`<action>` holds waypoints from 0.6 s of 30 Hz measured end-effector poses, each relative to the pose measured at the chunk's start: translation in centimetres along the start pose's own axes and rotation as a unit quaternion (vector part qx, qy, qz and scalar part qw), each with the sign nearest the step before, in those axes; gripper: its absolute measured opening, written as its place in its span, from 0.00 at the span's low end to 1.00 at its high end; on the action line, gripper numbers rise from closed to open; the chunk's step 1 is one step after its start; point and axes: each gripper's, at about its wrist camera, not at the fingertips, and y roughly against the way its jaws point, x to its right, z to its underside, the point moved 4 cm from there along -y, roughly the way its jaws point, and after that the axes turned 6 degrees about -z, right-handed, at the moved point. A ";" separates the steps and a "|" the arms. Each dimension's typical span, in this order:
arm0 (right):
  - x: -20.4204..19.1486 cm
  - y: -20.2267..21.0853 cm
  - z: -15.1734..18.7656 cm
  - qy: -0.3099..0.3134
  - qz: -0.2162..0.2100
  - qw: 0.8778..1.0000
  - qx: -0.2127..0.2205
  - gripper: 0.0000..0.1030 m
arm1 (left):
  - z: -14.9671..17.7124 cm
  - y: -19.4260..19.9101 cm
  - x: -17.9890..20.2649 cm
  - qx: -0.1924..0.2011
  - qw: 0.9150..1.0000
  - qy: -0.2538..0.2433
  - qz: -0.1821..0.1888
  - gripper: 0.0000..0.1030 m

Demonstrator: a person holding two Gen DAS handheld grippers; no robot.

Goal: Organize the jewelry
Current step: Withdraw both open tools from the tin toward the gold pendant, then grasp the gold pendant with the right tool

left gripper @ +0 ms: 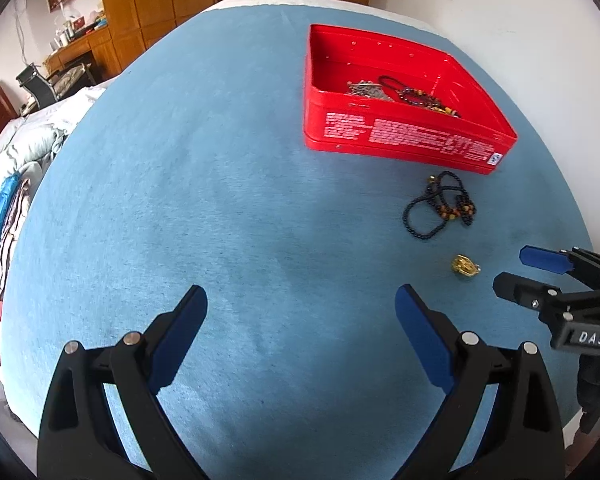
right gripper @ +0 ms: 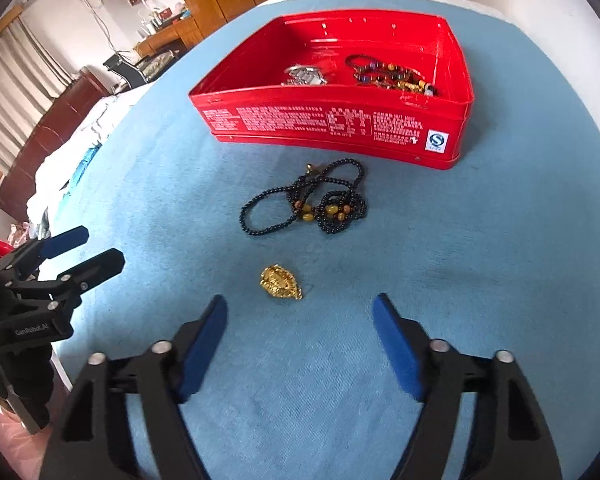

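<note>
Blue cloth table point(right gripper: 460, 280) w/ red tin point(right gripper: 332, 120) at far side, already holding some jewelry. A black bead necklace point(right gripper: 304, 204) lies near the tin; a gold pendant point(right gripper: 280, 282) lies nearer. Pendant looks small, hard, slippery: pinch across its body. Right gripper point(right gripper: 300, 308) just short of it, jaws partly open, empty. Left gripper point(left gripper: 300, 304) wide open, empty, over bare cloth.

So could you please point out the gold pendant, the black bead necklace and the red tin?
gold pendant point(right gripper: 281, 282), right wrist view, its centre.
black bead necklace point(right gripper: 256, 202), right wrist view, left loop.
red tin point(right gripper: 320, 120), right wrist view, printed front wall.
</note>
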 end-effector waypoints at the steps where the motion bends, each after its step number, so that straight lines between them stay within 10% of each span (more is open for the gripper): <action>1: 0.1 -0.3 -0.1 0.002 -0.003 1.000 -0.005 0.64 | -0.1 -0.2 -0.1 -0.001 1.000 0.002 -0.002 0.91; 18: -1.4 -3.8 -1.3 0.062 0.000 0.997 -0.047 0.37 | -0.8 -2.3 -0.3 -0.023 1.000 0.006 0.000 0.91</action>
